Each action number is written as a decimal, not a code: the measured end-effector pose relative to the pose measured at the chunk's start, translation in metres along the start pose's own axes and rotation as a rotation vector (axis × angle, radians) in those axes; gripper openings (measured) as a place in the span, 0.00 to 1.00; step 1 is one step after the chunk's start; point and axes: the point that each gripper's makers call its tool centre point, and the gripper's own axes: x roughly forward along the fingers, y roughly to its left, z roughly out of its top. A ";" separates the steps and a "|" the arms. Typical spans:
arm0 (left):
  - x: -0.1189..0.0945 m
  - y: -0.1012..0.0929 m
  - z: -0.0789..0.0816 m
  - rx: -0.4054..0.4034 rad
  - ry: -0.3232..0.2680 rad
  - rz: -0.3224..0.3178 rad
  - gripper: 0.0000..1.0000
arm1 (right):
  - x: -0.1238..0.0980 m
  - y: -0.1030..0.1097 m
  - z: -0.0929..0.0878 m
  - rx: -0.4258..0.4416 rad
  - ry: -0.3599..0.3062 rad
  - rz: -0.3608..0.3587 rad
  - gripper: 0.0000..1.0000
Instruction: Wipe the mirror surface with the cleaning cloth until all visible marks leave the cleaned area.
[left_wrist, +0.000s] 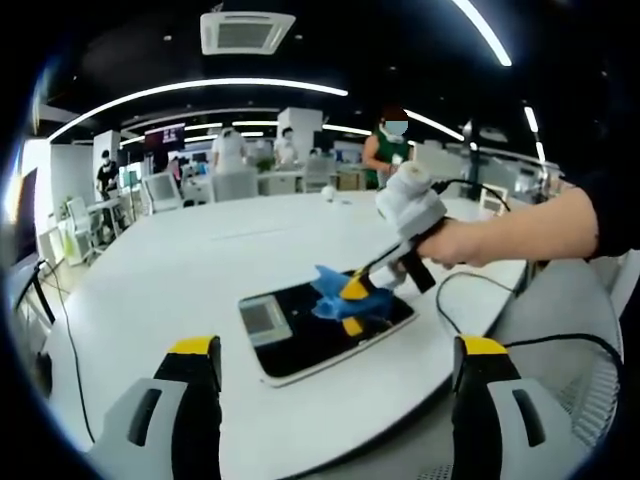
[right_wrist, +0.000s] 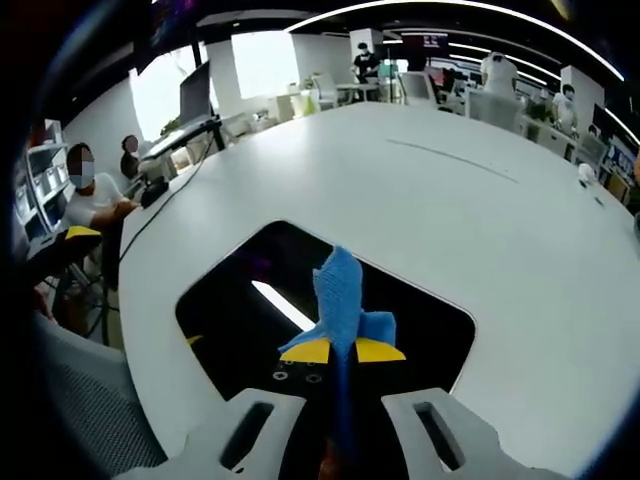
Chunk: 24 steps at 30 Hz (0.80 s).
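Mirror (left_wrist: 325, 335) flat on white table (left_wrist: 180, 270), open office behind

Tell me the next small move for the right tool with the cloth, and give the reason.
Probably lower the right tool and sweep the blue cloth sideways across the mirror. The tool is shut on the cloth, which sits over the dark glass near the middle, so most of the surface on both sides looks not yet wiped. The left tool hangs open, clear of the mirror.

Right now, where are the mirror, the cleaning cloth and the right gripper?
mirror (left_wrist: 300, 350), left gripper view, dark glass near its middle.
cleaning cloth (right_wrist: 340, 285), right gripper view, upper blue fold.
right gripper (left_wrist: 352, 307), left gripper view, between its yellow fingertips, shut on the cloth.
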 end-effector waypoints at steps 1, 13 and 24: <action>0.000 0.000 0.000 0.000 -0.001 0.000 0.97 | -0.001 -0.001 0.000 0.006 -0.001 -0.002 0.01; 0.000 0.000 -0.001 0.000 0.001 -0.002 0.97 | -0.007 -0.010 -0.005 0.050 0.006 -0.019 0.01; 0.000 -0.001 -0.001 -0.001 0.002 -0.002 0.97 | -0.013 -0.019 -0.011 0.068 0.005 -0.034 0.01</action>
